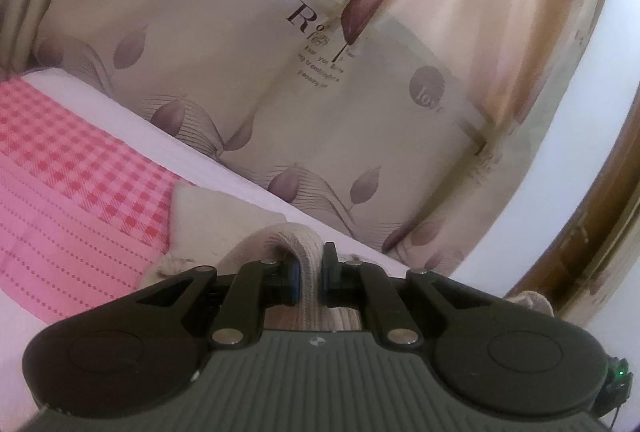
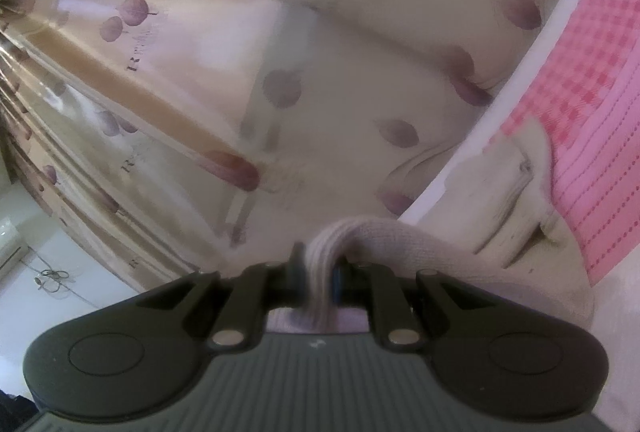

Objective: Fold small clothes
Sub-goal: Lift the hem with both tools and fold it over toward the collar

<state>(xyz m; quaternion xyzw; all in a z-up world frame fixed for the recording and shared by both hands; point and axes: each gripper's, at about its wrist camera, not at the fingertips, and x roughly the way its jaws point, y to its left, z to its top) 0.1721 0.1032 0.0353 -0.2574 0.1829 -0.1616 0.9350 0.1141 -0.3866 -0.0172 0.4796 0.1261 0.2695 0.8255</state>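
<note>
A small beige garment (image 1: 224,220) with a ribbed band lies on the bed at its far edge. My left gripper (image 1: 309,274) is shut on a fold of the ribbed band, which arches up between the pads. In the right wrist view the same beige garment (image 2: 512,191) shows a stitched seam and spreads to the right. My right gripper (image 2: 318,272) is shut on another bunched part of its ribbed band. Both grippers hold the cloth lifted a little off the bed.
A pink checked and striped bedcover (image 1: 60,183) covers the white mattress (image 1: 132,123); it also shows in the right wrist view (image 2: 592,103). A beige curtain (image 1: 320,71) with leaf prints hangs just beyond the bed's edge. A white wall (image 1: 592,111) and wooden frame stand at the right.
</note>
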